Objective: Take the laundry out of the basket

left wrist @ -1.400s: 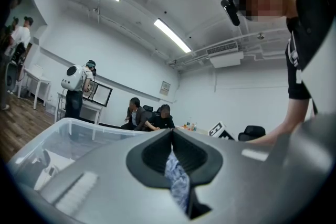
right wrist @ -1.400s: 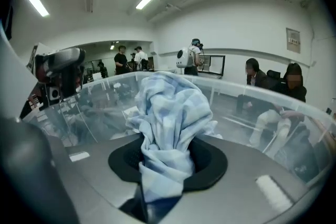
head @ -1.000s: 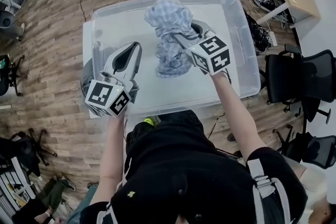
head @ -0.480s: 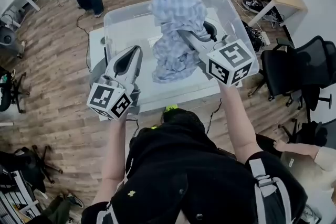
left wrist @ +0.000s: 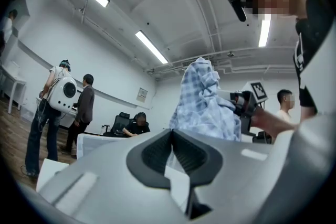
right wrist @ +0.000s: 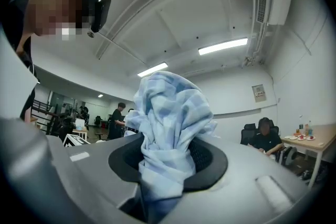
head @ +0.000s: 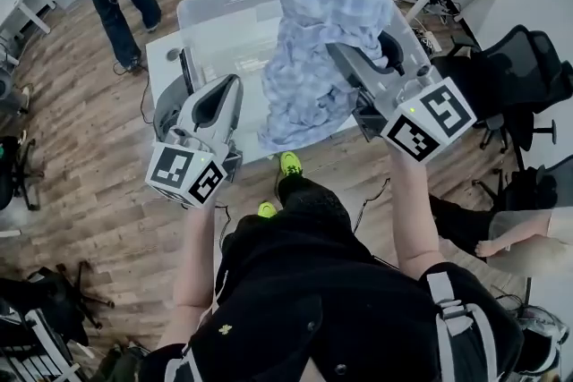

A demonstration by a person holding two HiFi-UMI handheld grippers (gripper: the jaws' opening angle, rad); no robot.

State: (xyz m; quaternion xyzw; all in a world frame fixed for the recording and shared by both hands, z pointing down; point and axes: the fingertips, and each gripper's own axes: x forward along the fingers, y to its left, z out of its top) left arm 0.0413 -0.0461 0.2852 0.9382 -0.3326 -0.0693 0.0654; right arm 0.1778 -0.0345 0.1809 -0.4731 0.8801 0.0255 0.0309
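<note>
One garment, a blue checked cloth (head: 318, 40), is out of the clear basket (head: 224, 22) and hangs from the right gripper (head: 358, 67). The jaws are closed part-way on a bunched fold of it; the bulk stands above and ahead of the jaw tips, and a tail drops below them. The left gripper (head: 224, 94) is held to the left of the cloth, jaws together with nothing between them. To finish the lift well, hold the clamp firm and raise the right gripper until the tail is judged clear of the basket rim. Then carry it aside before releasing; support the tail with the left gripper if the fold appears to slip. The head view alone shows the basket, below and beyond both grippers, with no other laundry in its uncovered part. Only the right gripper view shows the grip itself: the cloth (right wrist: 168, 113) wedged between the ribbed pads (right wrist: 201, 155). The left gripper view confirms its own jaws meet on nothing, with the cloth (left wrist: 202, 97) to the right of its tips, apart from them.
</note>
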